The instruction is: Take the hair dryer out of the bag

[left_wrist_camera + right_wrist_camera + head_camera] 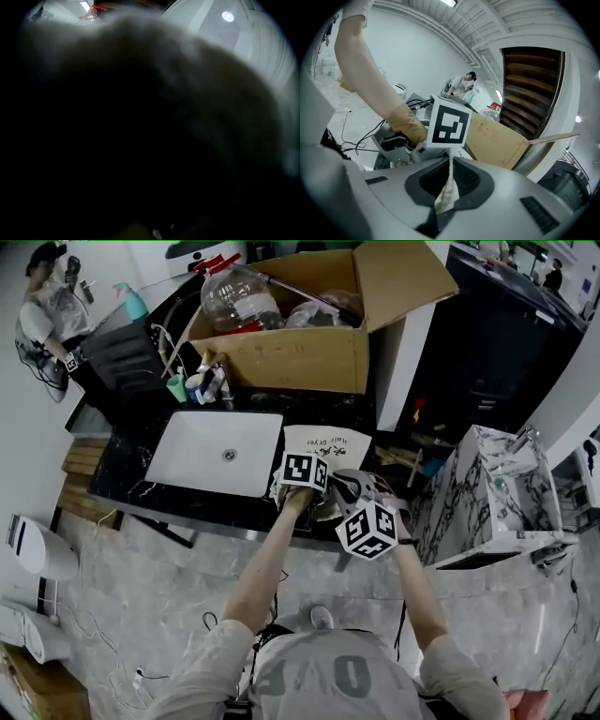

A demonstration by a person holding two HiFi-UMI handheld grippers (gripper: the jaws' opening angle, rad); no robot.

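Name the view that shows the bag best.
The head view: most of the bag shows on the black counter. The right gripper view shows only a strip of it in shut jaws; the left gripper view is nearly all dark.

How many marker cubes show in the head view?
2. One marker cube sits at the bag; the other marker cube is lower right of it. None looks hidden.

The sink (202, 451) is white, the counter (131, 474) black, the cardboard box (291, 360) brown, the bag (328, 442) cream with dark print.

Sink (217, 452) on counter (131, 479), bag (330, 442) right — box (300, 360) behind
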